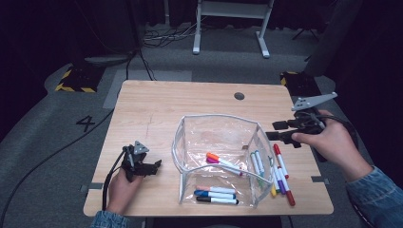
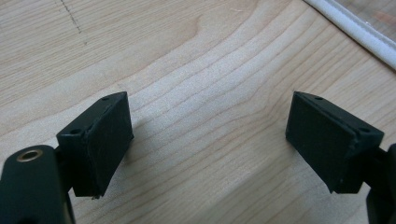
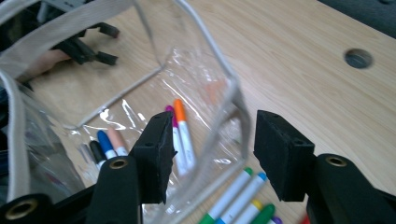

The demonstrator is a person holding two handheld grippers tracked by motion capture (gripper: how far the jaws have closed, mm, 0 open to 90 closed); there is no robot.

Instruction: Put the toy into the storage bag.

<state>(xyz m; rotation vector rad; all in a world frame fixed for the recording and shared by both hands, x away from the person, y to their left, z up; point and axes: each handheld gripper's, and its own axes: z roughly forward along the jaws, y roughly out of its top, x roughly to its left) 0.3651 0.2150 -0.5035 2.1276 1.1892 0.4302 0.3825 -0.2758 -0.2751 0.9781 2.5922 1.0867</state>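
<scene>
Now hovering off the table's [image 1: 142, 102] right edge: right gripper [image 1: 275, 131], jaws spread, empty, beside the pouch [image 1: 216, 124]; left gripper [image 1: 154, 166], spread too, near the front-left corner.

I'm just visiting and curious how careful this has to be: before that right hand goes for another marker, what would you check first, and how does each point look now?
1. Right gripper open: ok, jaws apart, nothing between them.
2. Left gripper out of the way: ok, open over bare table, left of the pouch.
3. Clear pouch standing open: ok, its mouth gapes upward.
4. Markers beside the pouch reachable: ok, they lie loose on the table at its right.
5. Markers inside settled: ok, lying flat on the bottom.
6. Pouch steady without a hold: cannot tell.
</scene>
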